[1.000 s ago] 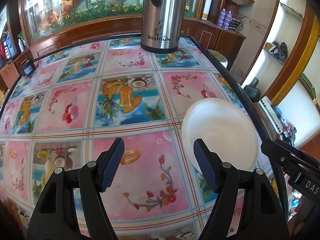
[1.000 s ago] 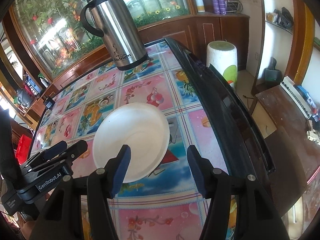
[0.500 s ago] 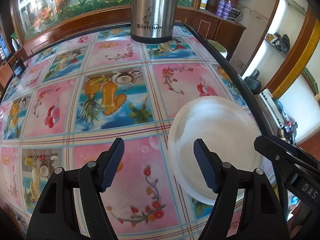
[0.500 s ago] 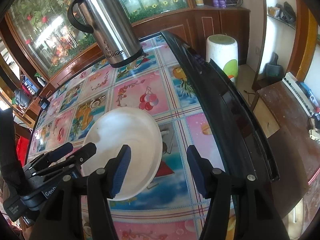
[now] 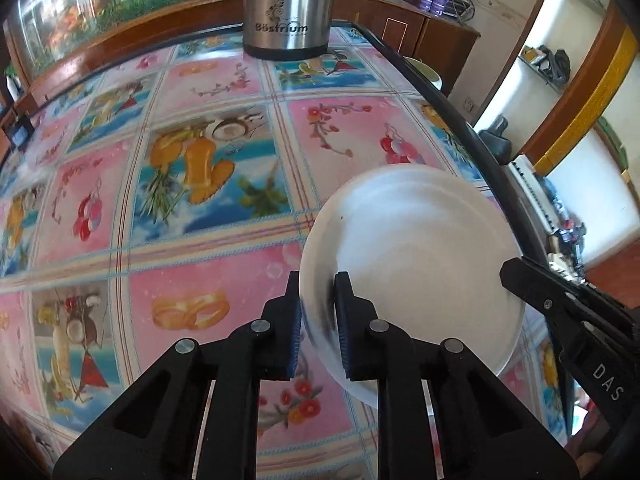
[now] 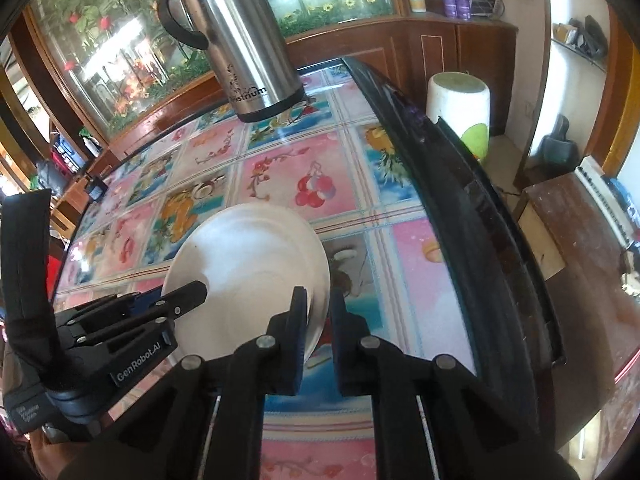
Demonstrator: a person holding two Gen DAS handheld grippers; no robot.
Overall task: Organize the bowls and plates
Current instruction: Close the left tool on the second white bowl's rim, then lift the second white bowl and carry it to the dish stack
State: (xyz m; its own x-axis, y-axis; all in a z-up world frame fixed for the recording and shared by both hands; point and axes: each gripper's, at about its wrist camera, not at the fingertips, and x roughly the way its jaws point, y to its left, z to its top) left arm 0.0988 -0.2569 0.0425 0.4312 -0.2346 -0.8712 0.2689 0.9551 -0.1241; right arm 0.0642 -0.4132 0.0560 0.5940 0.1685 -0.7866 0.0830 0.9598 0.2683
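Both claws have a hold on the same white plate (image 5: 412,248): our left gripper (image 5: 318,320) has its blue-padded jaws pinched tight over the plate's near left rim, and our right gripper (image 6: 318,320) is clamped the same way over the opposite rim. We see the plate near the table's right-hand edge, over the tablecloth (image 5: 192,240), a glossy sheet of pink and blue squares printed with fruit, flowers and rings; whether the plate rests on it or is just off it we cannot tell. From the left wrist view the other tool comes in at the right with the letters "DAS" on its black body. From the right wrist view the left tool's body reads "GenRobot.AI", with smaller print lower down too blurred to read. Well beyond the plate stands a steel flask (image 5: 286,8) marked "Bostrium", with a scroll ornament above the name. A black rim (image 6: 460,208) runs along the table's edge.
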